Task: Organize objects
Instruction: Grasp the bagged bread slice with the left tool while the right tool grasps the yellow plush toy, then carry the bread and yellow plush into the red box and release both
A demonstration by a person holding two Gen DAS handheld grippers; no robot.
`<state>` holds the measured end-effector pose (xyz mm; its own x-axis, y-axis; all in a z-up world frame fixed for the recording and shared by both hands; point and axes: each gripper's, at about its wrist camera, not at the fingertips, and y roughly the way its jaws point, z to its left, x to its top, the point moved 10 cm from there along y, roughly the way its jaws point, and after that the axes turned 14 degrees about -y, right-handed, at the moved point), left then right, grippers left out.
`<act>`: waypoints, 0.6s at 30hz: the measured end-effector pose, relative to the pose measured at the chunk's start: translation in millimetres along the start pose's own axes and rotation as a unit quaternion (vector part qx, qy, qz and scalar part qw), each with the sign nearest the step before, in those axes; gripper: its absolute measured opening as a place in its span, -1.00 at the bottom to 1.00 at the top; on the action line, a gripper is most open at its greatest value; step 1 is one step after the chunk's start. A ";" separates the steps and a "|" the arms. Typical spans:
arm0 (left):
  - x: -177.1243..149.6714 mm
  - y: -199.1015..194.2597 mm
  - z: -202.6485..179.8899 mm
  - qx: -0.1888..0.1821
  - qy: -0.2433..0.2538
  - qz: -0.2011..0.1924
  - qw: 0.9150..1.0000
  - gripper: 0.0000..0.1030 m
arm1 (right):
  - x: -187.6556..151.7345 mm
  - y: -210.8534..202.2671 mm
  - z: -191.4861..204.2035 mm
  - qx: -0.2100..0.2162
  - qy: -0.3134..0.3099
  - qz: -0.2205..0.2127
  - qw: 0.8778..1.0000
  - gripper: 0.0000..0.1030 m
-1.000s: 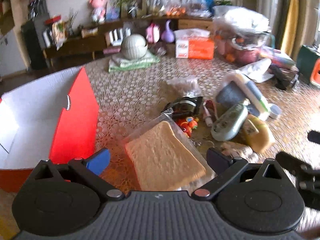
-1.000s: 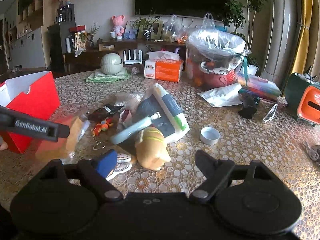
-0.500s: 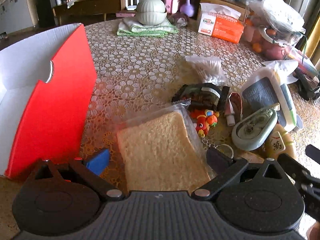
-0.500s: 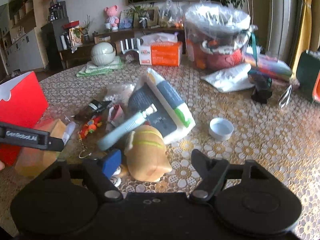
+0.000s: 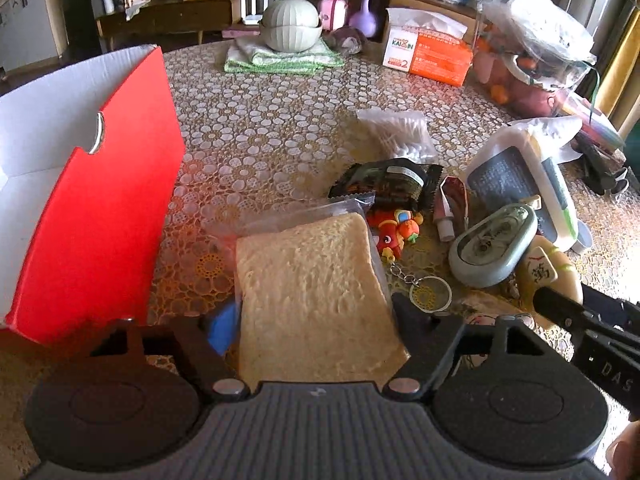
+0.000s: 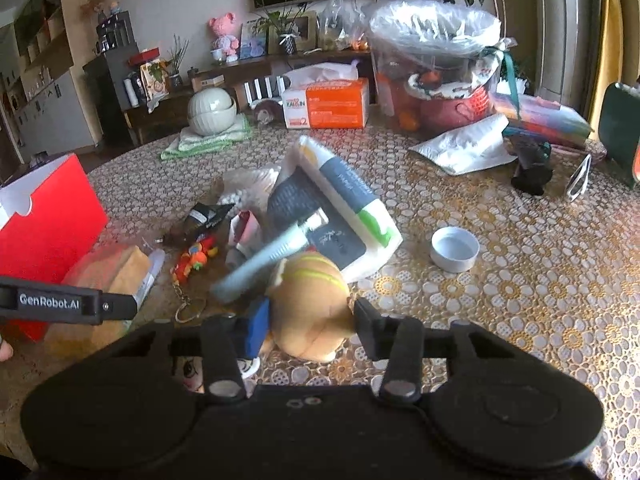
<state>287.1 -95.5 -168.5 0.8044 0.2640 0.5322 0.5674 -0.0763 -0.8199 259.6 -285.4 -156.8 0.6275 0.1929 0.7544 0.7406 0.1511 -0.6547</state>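
Left wrist view
Your left gripper (image 5: 316, 320): its jaws have just been closing and now sit against both sides of the bagged bread slice; you look to be pinching it, though the contact sits low in a warped part of the view.
Bread slice (image 5: 312, 284): square, porous, pale gold, sealed in a clear crinkled bag, flat on the table.
Table (image 5: 260, 120): covered in a lacy pattern of gold and white rings.
Box (image 5: 96, 208): open cardboard, glossy red outside, white inside, just left of the bread.
Keyring toy (image 5: 394, 230): small red and orange figure on a metal chain, beside the bread's right edge.

Right wrist view
Your right gripper (image 6: 310, 322): jaws have just been closing; they clamp the plush toy from both sides.
Plush toy (image 6: 310, 300): rounded, soft, tan with a yellow-green stripe, resting on the table at the near edge of the pile.
Dish (image 6: 455, 249): small, round, white, shallow, apart to the right.
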 end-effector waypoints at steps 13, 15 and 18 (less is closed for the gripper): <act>-8.9 -49.9 1.1 -0.024 0.014 -0.027 0.999 0.49 | 11.9 -60.1 4.4 -0.018 -0.010 -0.035 0.999 -0.19; -10.8 -60.0 2.0 -0.031 0.015 -0.029 0.999 0.49 | 16.2 -72.0 11.9 -0.013 -0.015 -0.041 0.999 -0.19; -13.3 -77.2 5.3 -0.038 0.019 -0.032 0.999 0.48 | 23.3 -88.9 25.9 -0.003 -0.025 -0.050 0.998 -0.19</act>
<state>231.6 -88.0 -113.4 0.7709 0.2349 0.5921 0.6289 -0.1329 -0.7660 202.2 -269.2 -82.3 0.5379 0.2251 0.8124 0.8005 0.1659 -0.5759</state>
